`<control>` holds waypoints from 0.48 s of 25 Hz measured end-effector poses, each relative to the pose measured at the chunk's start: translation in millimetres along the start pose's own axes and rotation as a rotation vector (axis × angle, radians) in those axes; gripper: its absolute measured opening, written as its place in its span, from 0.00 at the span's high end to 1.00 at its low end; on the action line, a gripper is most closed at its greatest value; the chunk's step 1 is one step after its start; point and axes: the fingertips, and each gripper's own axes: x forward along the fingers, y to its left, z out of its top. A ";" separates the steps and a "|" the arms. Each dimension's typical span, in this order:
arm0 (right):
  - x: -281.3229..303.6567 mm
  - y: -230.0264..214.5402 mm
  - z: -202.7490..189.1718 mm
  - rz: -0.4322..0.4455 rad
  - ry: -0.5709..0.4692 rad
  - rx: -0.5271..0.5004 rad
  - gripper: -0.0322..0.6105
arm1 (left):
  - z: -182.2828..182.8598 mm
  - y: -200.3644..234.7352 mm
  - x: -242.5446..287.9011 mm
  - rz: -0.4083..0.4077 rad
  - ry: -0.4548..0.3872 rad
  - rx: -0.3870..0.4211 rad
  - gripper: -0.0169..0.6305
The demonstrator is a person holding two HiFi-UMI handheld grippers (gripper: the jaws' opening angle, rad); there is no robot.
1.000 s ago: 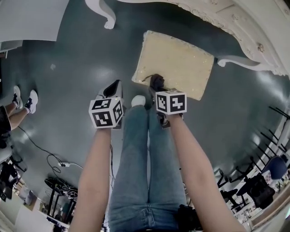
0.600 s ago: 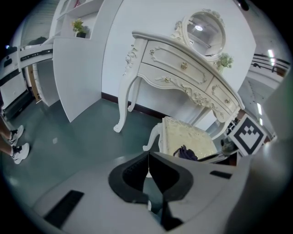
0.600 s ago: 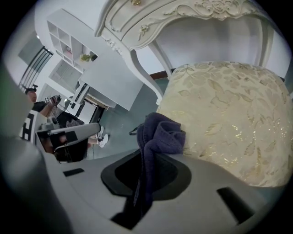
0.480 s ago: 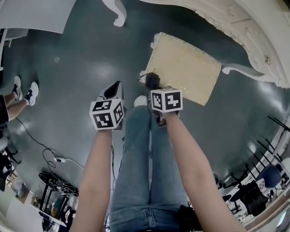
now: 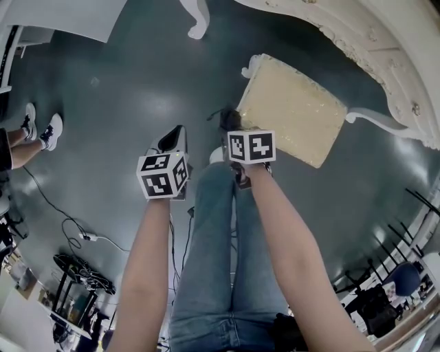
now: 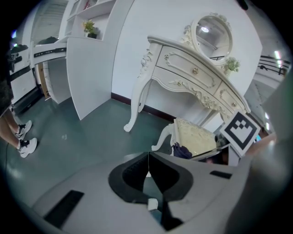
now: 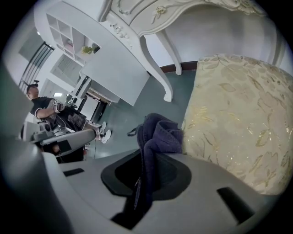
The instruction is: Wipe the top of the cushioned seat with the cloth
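The cushioned seat [image 5: 292,110] is a cream, gold-patterned stool top; it fills the right of the right gripper view [image 7: 238,119] and shows small in the left gripper view [image 6: 194,139]. A dark navy cloth [image 7: 155,137] bunches up between the jaws of my right gripper [image 7: 149,171], which is shut on it. In the head view the cloth [image 5: 230,120] sits at the seat's near-left edge, just ahead of the right gripper [image 5: 234,134]. My left gripper [image 5: 175,137] hangs over the floor left of the seat, jaws closed together on nothing [image 6: 147,171].
An ornate white dressing table [image 5: 385,41] stands beyond the seat, one leg [image 5: 196,20] on the floor to the left. A white shelf unit [image 6: 87,59] is further left. A bystander's sneakers [image 5: 41,130] and floor cables [image 5: 69,227] lie at far left.
The view has shifted, so the seat now sits further right and lower in the head view. My right gripper with the cloth has come back from over the cushion to its near-left edge.
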 end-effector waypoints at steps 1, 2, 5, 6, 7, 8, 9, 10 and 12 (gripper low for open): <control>1.4 2.0 1.8 0.001 -0.001 -0.017 0.89 | 0.2 1.4 -0.8 0.002 -0.002 -0.002 0.97; 1.7 4.7 4.3 0.002 -0.006 -0.038 0.89 | 0.7 2.3 -1.7 0.003 -0.005 -0.002 0.97; -3.4 20.9 13.3 0.031 -0.030 -0.095 0.89 | 4.3 3.8 -7.7 0.005 -0.014 0.002 0.97; -7.3 27.0 16.9 0.042 -0.039 -0.109 0.89 | 6.4 3.6 -10.7 0.006 -0.016 0.003 0.97; -12.8 31.8 20.9 0.047 -0.047 -0.120 0.89 | 9.2 2.5 -14.1 0.008 -0.018 0.005 0.97; -19.3 35.2 25.0 0.049 -0.055 -0.127 0.89 | 13.0 0.5 -17.8 0.009 -0.022 0.006 0.97; -26.2 37.7 29.0 0.049 -0.062 -0.130 0.89 | 17.9 -1.9 -22.0 0.009 -0.027 0.007 0.97; -33.3 40.3 32.7 0.049 -0.070 -0.132 0.89 | 23.7 -4.3 -26.9 0.009 -0.035 0.008 0.97; -48.6 47.7 40.5 0.056 -0.091 -0.138 0.89 | 36.5 -8.7 -38.5 0.010 -0.054 0.008 0.97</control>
